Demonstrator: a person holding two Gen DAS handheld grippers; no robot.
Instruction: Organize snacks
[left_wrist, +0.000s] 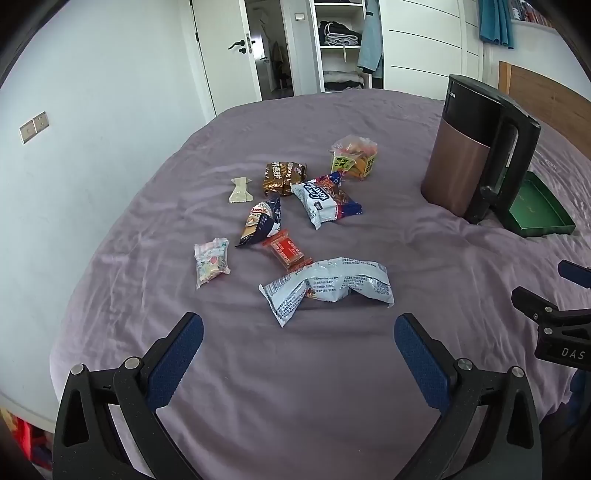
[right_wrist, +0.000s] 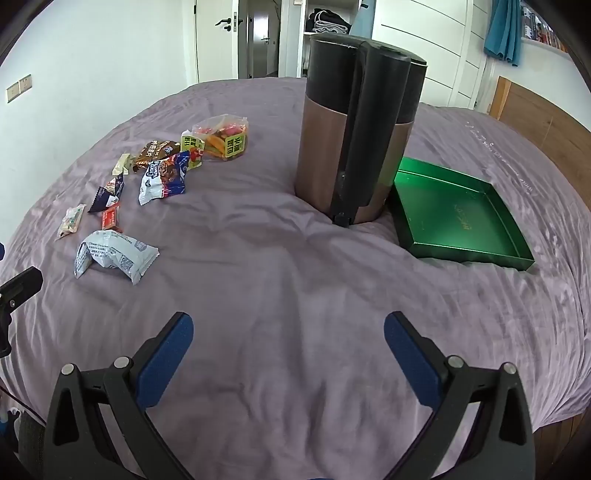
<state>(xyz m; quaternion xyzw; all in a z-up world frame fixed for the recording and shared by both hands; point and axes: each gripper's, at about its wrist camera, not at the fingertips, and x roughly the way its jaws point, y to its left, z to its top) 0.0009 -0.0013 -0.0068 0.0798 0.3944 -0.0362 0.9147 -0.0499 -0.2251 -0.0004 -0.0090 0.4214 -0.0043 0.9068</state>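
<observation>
- Currently I have the left gripper (left_wrist: 298, 334) hovering low over the near part of the bed (left_wrist: 332, 387), its blue-padded fingers (left_wrist: 177, 363) spread wide apart with nothing between them.
- I hold the right gripper (right_wrist: 288, 332) likewise above bare purple bedsheet, fingers (right_wrist: 166, 360) wide apart and holding nothing.
- I see the snacks lying loose in a cluster on the bed, ahead of the left gripper and to the far left of the right one.
- Nearest the left gripper lies a crumpled white-and-blue packet (left_wrist: 327, 286), printed side up.
- Touching its far edge is a small red wrapped bar (left_wrist: 286, 250); beside that, a dark blue cone-shaped packet (left_wrist: 260, 221).
- To the left, apart from the rest, sits a small clear packet with pastel contents (left_wrist: 211, 260).
- Farther back I note a white-and-blue biscuit packet (left_wrist: 325, 201), a brown foil packet (left_wrist: 282, 177), a small cream wrapped sweet (left_wrist: 239, 190) and a clear bag of orange pieces with yellow labels (left_wrist: 354, 157).
- A copper-and-black kettle (right_wrist: 356, 133) stands upright on the bed, well to the right of the snacks, handle facing the right gripper.
- Just right of the kettle lies an open green tray (right_wrist: 461, 243) with nothing inside it; its near left corner meets the kettle's base.
</observation>
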